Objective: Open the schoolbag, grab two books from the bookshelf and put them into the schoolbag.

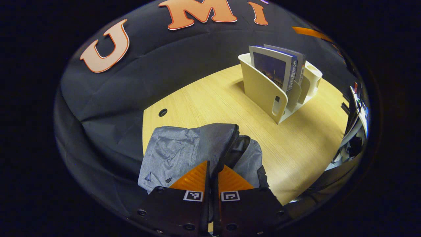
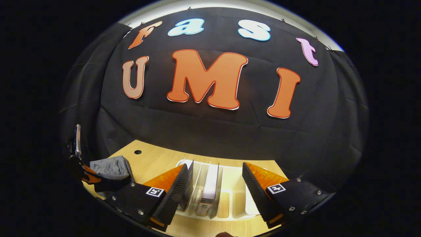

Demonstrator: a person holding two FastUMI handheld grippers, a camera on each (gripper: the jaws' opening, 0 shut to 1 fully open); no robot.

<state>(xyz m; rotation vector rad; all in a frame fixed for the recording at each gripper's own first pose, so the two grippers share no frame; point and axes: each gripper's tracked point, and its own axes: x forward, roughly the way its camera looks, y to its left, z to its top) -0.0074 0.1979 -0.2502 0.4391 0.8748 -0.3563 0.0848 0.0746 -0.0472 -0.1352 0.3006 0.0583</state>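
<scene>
The grey schoolbag lies on the wooden table right in front of my left gripper. The left gripper is shut on the rim of the bag's dark unzipped mouth. Farther back stands the cream bookshelf, holding upright books. My right gripper hovers open above the bookshelf. A white-edged book stands between its fingers, untouched, and a second book is close to the left finger. At the far left are the schoolbag and the left gripper.
A round cable hole sits in the table near the black cloth wall. Beyond the table's right edge stands some equipment. Bare tabletop lies between the bag and the bookshelf.
</scene>
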